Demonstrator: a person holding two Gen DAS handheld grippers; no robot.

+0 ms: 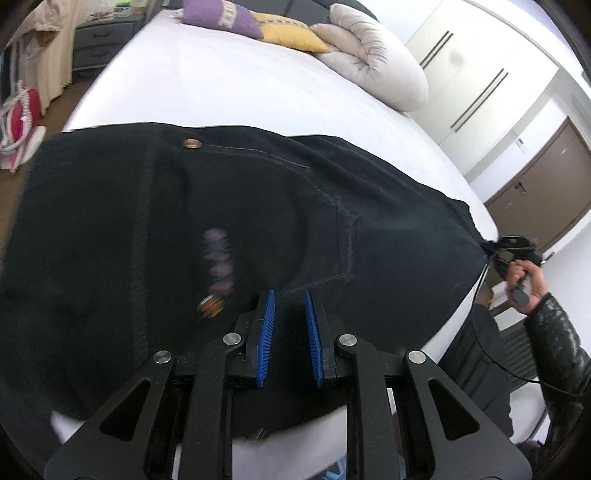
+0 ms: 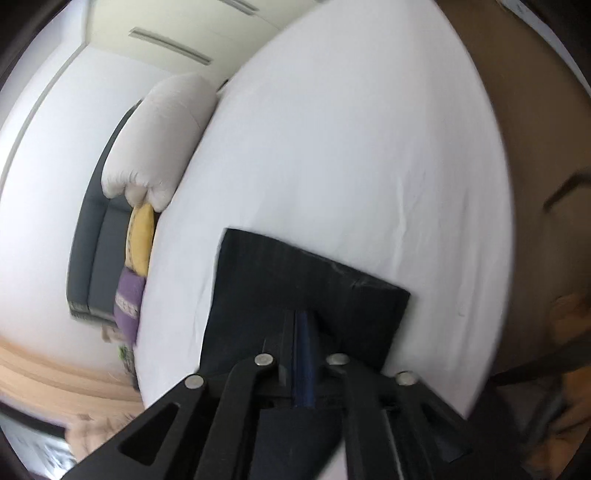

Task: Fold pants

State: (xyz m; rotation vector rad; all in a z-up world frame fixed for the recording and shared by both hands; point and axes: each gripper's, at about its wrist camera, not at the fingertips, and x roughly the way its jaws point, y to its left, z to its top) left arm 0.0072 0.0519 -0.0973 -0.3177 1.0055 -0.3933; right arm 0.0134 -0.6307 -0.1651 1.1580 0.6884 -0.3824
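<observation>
Black pants [image 1: 147,221] hang stretched over the white bed [image 1: 221,85], with a copper button [image 1: 191,143] near their far edge. My left gripper [image 1: 289,293] shows its blue pads [image 1: 266,332] with dark cloth filling the narrow gap between them; it holds the near edge. At the right, a hand [image 1: 524,277] in a dark sleeve holds my right gripper [image 1: 496,247], which pinches a corner of the pants. In the right wrist view my right gripper [image 2: 303,314] has its pads pressed together on the black pants [image 2: 258,280], above the white sheet [image 2: 351,147]. The picture is blurred.
A purple cushion [image 1: 221,14], a yellow cushion [image 1: 288,33] and a rolled white duvet [image 1: 373,59] lie at the head of the bed. A grey nightstand [image 1: 103,40] stands far left, a red-and-white item [image 1: 22,114] lies on the floor, and wardrobes [image 1: 480,74] line the right wall.
</observation>
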